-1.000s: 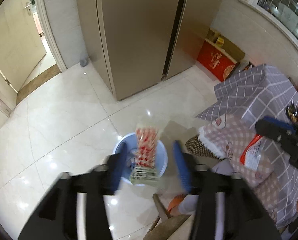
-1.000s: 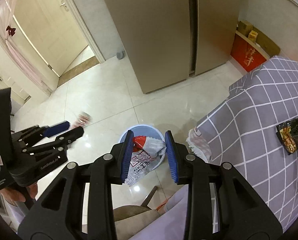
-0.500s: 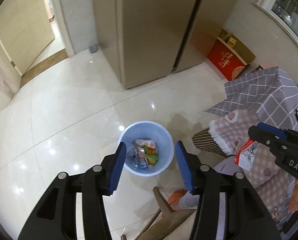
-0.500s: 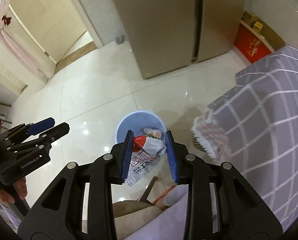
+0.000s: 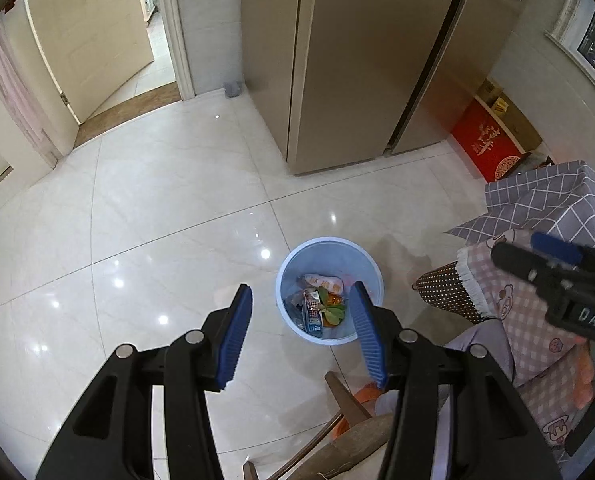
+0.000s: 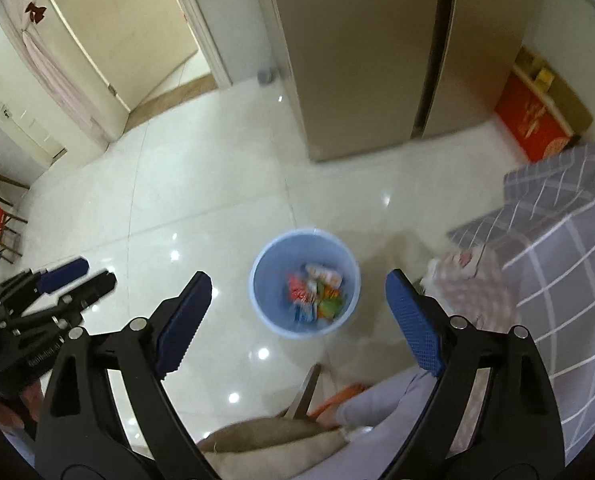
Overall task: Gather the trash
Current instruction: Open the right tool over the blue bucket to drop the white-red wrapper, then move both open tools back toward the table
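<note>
Both my claws hang above the floor, spread wide w/ nothing in them: left claw (image 5: 299, 330), right claw (image 6: 297, 320). Trash (image 6: 315, 294) sits inside the blue bin (image 5: 367, 254), a pile of wrappers at bin bottom, approx 12 o'clock off my right claw, 1 o'clock off my left. Bin stands on the tile floor (image 5: 157, 220), fridge (image 5: 337, 60) beyond at 12. Bench w/ grey check cloth (image 6: 569, 240) at 3 o'clock. Risks, my guess: swinging back toward the bench I could clip the chair (image 5: 449, 292) just beside the bin, or knock the bin over since it looks light. Can't tell if more trash is left on the bench.
</note>
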{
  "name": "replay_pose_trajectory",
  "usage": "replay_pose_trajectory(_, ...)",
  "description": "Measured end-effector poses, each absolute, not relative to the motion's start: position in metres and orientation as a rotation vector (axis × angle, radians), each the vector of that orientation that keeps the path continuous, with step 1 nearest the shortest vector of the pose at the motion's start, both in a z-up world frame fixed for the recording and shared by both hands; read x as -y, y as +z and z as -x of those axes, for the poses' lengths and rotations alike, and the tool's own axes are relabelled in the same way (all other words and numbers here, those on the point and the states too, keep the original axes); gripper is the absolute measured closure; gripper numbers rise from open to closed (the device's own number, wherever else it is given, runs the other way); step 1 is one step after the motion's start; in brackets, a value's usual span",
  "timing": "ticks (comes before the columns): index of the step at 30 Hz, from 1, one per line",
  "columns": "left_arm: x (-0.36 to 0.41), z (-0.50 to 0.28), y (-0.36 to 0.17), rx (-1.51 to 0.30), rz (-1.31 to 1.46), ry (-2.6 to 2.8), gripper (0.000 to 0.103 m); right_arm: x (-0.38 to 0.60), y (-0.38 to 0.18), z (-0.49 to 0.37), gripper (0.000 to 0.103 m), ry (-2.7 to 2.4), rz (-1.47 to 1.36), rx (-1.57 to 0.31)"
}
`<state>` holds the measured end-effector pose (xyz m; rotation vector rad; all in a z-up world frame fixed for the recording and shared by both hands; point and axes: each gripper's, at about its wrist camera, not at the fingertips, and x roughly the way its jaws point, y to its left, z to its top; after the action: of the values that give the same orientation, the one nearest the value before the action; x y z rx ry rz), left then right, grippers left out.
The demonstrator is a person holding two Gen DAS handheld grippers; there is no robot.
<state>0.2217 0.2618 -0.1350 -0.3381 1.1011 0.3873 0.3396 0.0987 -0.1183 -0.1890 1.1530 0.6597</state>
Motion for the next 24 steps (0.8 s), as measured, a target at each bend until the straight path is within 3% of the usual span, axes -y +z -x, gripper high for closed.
replay_pose_trajectory(9, -0.25, -0.23, -0.136, -1.106, 0.333, 0.35, 0.053, -0.077, -0.129, -0.339, 0.016, 0.603, 0.157, -1.202)
replay_pose_trajectory(24, -0.192, -0.256, -0.094, -1.034, 0.252, 0.242, 0.052, -0.023, -0.079, -0.331, 0.016, 0.554, 0.094, -1.07)
